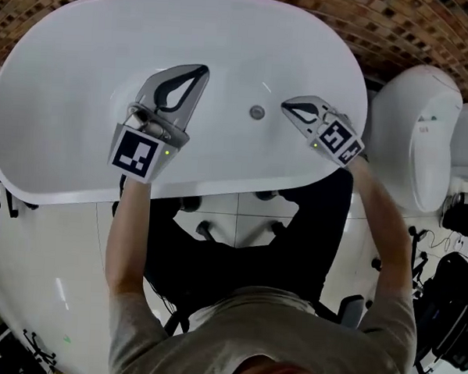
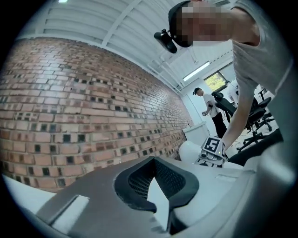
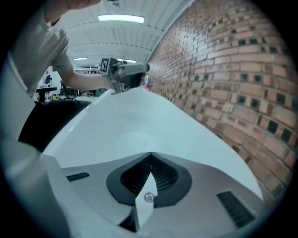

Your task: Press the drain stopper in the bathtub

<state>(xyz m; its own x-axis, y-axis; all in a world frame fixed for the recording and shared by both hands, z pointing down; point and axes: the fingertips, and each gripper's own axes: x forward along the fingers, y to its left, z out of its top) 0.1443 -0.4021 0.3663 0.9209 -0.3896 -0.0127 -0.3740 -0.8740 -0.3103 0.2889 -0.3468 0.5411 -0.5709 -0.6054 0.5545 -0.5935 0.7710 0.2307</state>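
**Jaw state.** We are holding the right gripper [image 3: 150, 154] with its jaws brought together tip to tip. Nothing is clamped between them, and only the oval window behind the tips is showing open. We are holding the left gripper [image 2: 153, 159] the same way, tips meeting and carrying nothing.

**Position of the target.** Through the window of the right jaws we are seeing the drain stopper [image 3: 148, 197], a small round metal disc. It is lying on the white floor of the bathtub [image 1: 83, 73]. In the head view the stopper is sitting just ahead of the right tips and a little to their left, with bare tub floor showing between tip and disc. We are therefore reading the tips as apart from it. The left tips are hanging over the tub floor on the stopper's other side, farther off than the right tips. They are pointing across towards the brick wall [image 2: 70, 102].

**Step in hand.** We are judging this as the approach, with the right gripper lining up on the stopper and no press begun. We cannot tell whether the disc is raised or seated.

**Next move.**
- We should be lowering the joined right tips onto the centre of the disc, then pushing straight down.
- The disc is small and looks smooth, so an off-centre contact is likely to skid onto the tub floor.
- The left gripper has no part in the press and needs only to keep clear of the right one.
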